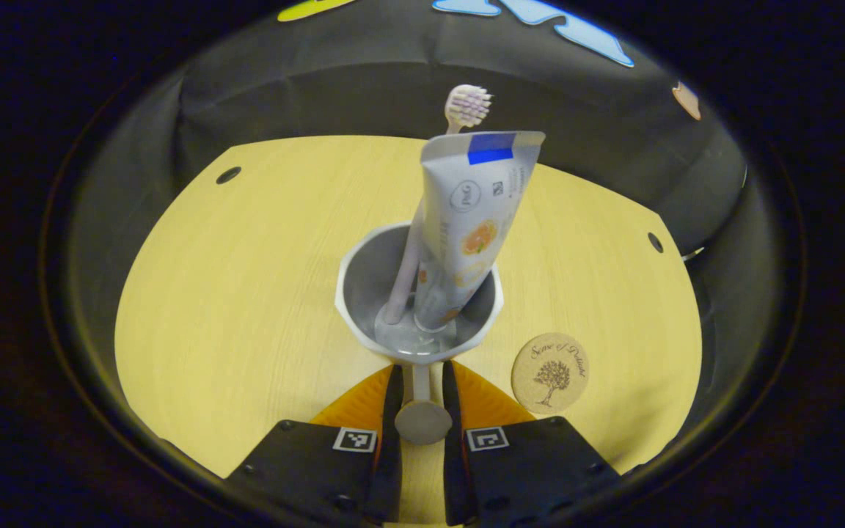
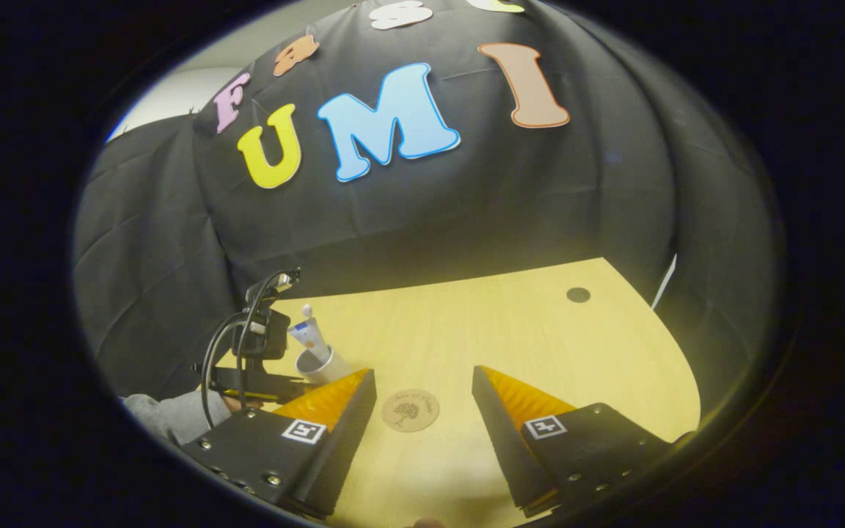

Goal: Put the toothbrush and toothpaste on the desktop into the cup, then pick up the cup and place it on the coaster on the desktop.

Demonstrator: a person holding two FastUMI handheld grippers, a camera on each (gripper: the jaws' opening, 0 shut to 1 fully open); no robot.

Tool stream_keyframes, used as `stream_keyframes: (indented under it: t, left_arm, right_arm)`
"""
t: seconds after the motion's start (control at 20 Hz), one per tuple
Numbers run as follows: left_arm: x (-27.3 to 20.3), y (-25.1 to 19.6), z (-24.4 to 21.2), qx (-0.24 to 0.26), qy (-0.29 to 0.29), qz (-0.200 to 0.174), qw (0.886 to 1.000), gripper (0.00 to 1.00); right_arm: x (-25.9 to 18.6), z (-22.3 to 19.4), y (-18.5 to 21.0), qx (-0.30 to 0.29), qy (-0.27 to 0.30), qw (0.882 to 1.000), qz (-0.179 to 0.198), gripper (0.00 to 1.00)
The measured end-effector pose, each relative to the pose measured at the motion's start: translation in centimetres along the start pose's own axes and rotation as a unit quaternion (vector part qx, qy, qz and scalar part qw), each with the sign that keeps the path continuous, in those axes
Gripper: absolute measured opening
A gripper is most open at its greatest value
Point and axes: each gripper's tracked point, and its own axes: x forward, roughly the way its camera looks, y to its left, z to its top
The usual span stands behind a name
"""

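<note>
Tabletop (image 1: 246, 293): one coaster (image 1: 550, 372); left tool (image 1: 419, 389) pinches one cup's handle (image 1: 421, 418); right tool (image 2: 422, 400) spread.

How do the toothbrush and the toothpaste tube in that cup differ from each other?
The toothbrush is a thin stick with a bristled head on top; the toothpaste tube is wide and flat, ending in a crimped edge with a blue band. The toothbrush reaches higher, its head showing above the toothpaste tube's top. The toothpaste tube stands in front and hides the toothbrush's neck. Both stand in the cup, leaning the same way.
</note>
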Motion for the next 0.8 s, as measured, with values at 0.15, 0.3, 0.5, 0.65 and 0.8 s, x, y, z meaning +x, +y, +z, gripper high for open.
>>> stream_keyframes:
  t: [0.15, 0.3, 0.5, 0.65, 0.8]
  left_arm:
    - [-0.9, -2.4, -0.4, 0.017, -0.01, -0.019, 1.0, 0.29]
    - [-2.2, -5.4, -0.7, 0.033, -0.012, -0.047, 0.998, 0.3]
    - [-2.7, -8.9, -1.7, 0.056, -0.005, -0.077, 0.995, 0.3]
    - [-2.6, -10.9, -2.9, 0.07, 0.007, -0.086, 0.994, 0.3]
    - [-1.9, -11.4, -3.1, 0.081, 0.016, -0.083, 0.993, 0.3]
  right_arm:
    - [-0.5, 0.1, -0.8, 0.006, -0.003, 1.0, -0.005, 0.81]
    - [-1.0, 0.2, -1.4, 0.012, -0.007, 1.0, -0.007, 0.83]
    - [-2.1, 0.1, -2.5, 0.011, -0.012, 1.0, -0.017, 0.83]
    - [-2.8, -0.2, -3.2, 0.019, -0.011, 0.999, -0.024, 0.83]
    - [-3.2, -0.6, -4.1, 0.029, -0.008, 0.999, -0.03, 0.83]
